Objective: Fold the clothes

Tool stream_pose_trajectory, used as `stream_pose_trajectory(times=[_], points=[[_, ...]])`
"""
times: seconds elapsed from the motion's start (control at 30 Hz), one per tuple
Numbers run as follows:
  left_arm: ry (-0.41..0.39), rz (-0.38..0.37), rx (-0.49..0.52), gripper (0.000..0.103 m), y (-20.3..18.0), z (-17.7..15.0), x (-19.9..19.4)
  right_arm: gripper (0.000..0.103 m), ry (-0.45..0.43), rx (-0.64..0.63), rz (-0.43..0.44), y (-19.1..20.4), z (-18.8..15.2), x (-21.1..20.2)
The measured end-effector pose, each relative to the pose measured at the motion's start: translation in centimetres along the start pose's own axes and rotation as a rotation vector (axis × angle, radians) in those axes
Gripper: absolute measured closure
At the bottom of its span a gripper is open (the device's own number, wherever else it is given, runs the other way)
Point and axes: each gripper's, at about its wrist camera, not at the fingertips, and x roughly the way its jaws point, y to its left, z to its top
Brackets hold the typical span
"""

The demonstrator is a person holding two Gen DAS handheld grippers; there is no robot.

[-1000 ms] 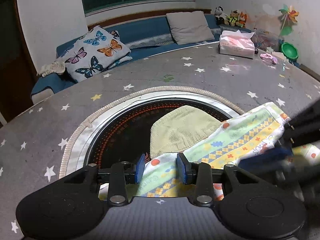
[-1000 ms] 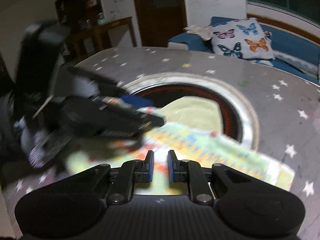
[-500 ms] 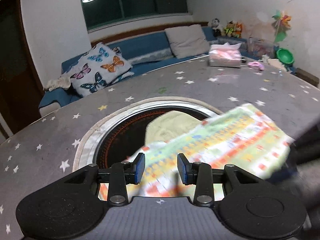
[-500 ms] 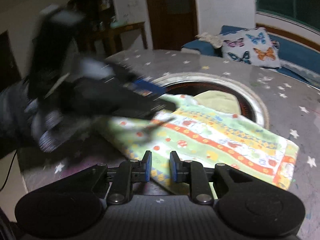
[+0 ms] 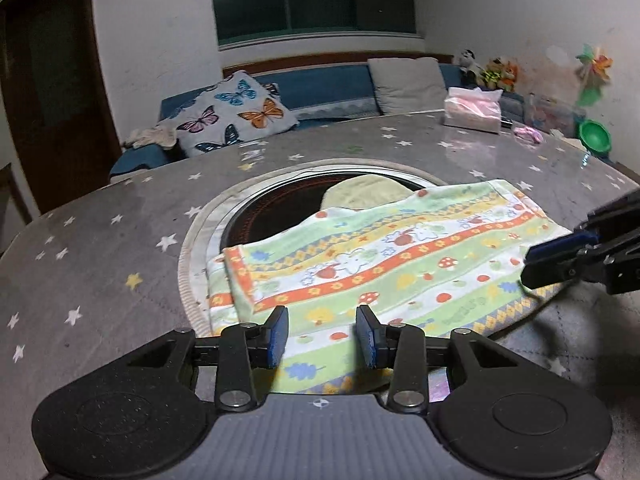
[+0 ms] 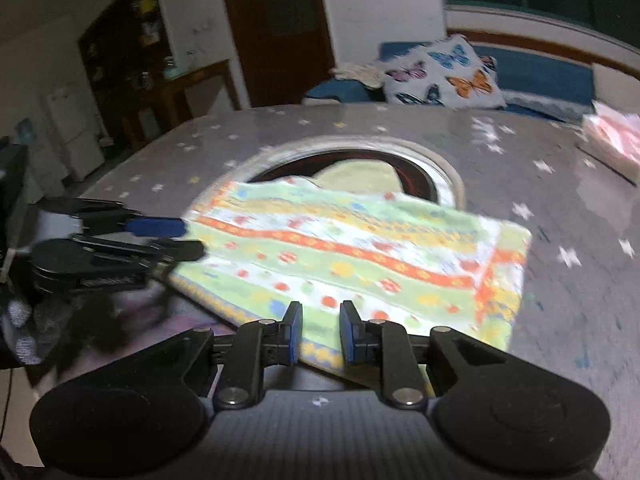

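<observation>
A colourful patterned cloth (image 5: pixel 384 264) with orange, green and yellow stripes lies folded double on the grey star-print table (image 5: pixel 100 264), partly over the round black inset (image 5: pixel 272 216). It also shows in the right wrist view (image 6: pixel 360 252). A pale yellow cloth (image 5: pixel 360 194) lies in the inset behind it. My left gripper (image 5: pixel 322 338) is open above the cloth's near edge, holding nothing. My right gripper (image 6: pixel 320 330) is open above the cloth's other near edge, holding nothing. Each gripper shows in the other's view, the right (image 5: pixel 560 256) and the left (image 6: pixel 160 236).
A pink tissue pack (image 5: pixel 474 114) and a small pink item (image 5: pixel 528 134) sit at the table's far right. A blue sofa (image 5: pixel 320 88) with a butterfly cushion (image 5: pixel 236 116) stands behind the table. A green bowl (image 5: pixel 596 136) is at the right wall.
Both grippers carried the cloth's far edge towards me, folding it over itself. They have let go, opened and drawn back, and the cloth now lies doubled on the table.
</observation>
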Motion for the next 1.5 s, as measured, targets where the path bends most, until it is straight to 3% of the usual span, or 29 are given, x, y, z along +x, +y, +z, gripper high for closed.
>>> stream_pose_trajectory(times=[0.13, 0.53, 0.8, 1.07, 1.23, 1.4, 1.5], points=[[0.003, 0.023, -0.038, 0.053, 1.0, -0.4, -0.5, 0.08, -0.005, 0.029, -0.027, -1.2, -0.2, -0.5], [0.032, 0.062, -0.122, 0.048, 3.4, -0.7, -0.4, 0.077, -0.033, 0.084, -0.111, -4.2, 0.3, -1.7], [0.054, 0.1, -0.157, 0.049, 5.1, 0.7, 1.2, 0.077, -0.045, 0.073, -0.127, -6.2, 3.7, 1.9], [0.068, 0.121, -0.143, 0.049, 6.5, 2.5, 3.5, 0.077, -0.023, 0.097, -0.177, -8.1, 4.1, 3.8], [0.088, 0.154, -0.128, 0.047, 7.0, 2.8, 5.2, 0.07, -0.022, 0.046, -0.191, -7.0, 4.5, 3.3], [0.089, 0.176, -0.164, 0.047, 8.5, 2.7, 4.5, 0.065, -0.014, -0.077, -0.094, -2.6, 4.9, 3.4], [0.074, 0.177, -0.215, 0.041, 9.6, 2.7, 3.4, 0.061, -0.007, -0.154, -0.031, 0.2, 5.1, 3.4]])
